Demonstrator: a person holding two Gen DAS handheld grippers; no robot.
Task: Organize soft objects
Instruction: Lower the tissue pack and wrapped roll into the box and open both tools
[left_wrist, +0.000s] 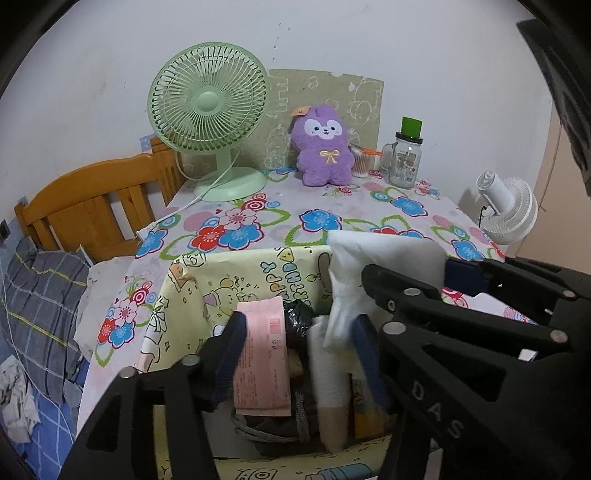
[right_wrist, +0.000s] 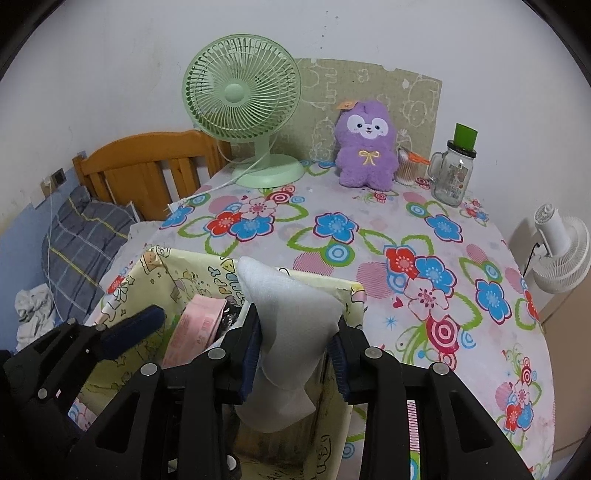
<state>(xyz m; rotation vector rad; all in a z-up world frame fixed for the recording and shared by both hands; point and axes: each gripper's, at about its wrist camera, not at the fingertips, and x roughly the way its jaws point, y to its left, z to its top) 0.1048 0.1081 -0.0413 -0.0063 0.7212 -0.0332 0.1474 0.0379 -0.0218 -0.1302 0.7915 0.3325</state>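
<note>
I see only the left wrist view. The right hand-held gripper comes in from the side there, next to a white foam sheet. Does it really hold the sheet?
Observer: Yes. In the right wrist view the foam sheet sits between the fingers of the right hand-held gripper, and both blue pads press on it.
Operator: The sheet's lower end is blurred for me. Where is it?
Observer: It hangs below the pads, inside the walls of the yellow box.
Operator: That gripper hides the table to the right of the box from me. What lies there?
Observer: Only the flowered tablecloth shows there; I see no object on it.
</note>
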